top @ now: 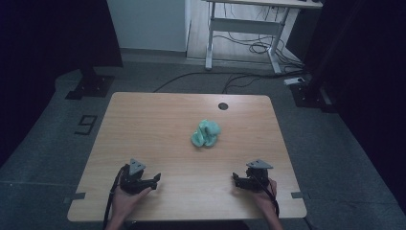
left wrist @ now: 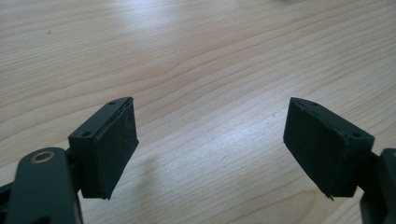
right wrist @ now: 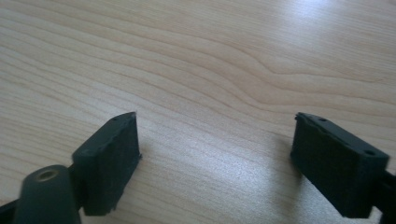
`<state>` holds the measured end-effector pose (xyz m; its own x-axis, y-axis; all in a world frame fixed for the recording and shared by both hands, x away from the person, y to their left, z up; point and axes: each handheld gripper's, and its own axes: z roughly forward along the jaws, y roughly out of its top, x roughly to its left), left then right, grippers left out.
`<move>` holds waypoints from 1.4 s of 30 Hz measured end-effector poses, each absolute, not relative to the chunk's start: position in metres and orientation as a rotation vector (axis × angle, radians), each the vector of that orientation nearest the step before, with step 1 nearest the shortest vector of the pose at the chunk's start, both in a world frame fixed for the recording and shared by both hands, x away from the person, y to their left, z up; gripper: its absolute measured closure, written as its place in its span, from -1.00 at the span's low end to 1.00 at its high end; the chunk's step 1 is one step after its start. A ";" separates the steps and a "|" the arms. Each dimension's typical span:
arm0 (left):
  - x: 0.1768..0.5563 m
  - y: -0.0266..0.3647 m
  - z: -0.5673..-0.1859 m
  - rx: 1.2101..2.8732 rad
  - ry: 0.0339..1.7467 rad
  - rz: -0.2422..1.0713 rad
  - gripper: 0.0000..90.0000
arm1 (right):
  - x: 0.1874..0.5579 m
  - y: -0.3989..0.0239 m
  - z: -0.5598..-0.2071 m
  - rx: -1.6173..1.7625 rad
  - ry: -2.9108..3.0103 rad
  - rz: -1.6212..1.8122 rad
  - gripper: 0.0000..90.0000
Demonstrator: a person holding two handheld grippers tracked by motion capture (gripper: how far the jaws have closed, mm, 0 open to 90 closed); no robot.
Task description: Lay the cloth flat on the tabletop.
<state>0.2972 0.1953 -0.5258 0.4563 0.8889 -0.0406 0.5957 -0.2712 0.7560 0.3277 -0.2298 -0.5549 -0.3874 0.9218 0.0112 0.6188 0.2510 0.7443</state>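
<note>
While both claws gape, the green cloth (top: 206, 133) lies well beyond them.

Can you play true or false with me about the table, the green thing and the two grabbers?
1. The green cloth lies crumpled near the middle of the table. True.
2. The left gripper is holding the cloth. False: its jaws stand open with only bare wood between them.
3. The right gripper is open. True.
4. The cloth is folded flat and neat. False: it sits in a bunched heap.
5. Both grippers are close to the near edge of the table, away from the cloth. True.
</note>
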 end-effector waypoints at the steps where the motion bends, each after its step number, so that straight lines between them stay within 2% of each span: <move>1: 0.297 0.194 -0.525 1.984 1.235 0.517 -0.60 | 0.327 -0.230 -0.555 1.399 2.094 0.946 -0.60; 14: 0.293 0.187 -0.523 1.984 1.196 0.513 -0.55 | 0.325 -0.231 -0.550 1.384 2.041 1.073 -0.47; 23: 0.291 0.183 -0.517 1.976 1.169 0.501 -0.52 | 0.334 -0.223 -0.540 1.332 2.031 1.122 -0.45; 31: 0.290 0.184 -0.515 1.963 1.161 0.491 -0.52 | 0.361 -0.196 -0.522 1.269 2.052 1.161 -0.45; 42: 0.290 0.182 -0.517 1.977 1.147 0.483 -0.50 | 0.426 -0.164 -0.508 1.291 2.061 1.209 -0.45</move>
<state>0.2895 0.1819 -0.5168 0.5192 0.8527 -0.0577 0.5544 -0.2846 0.7821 0.4256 -0.1642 -0.5076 -0.4787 0.8733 0.0909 0.5054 0.1893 0.8419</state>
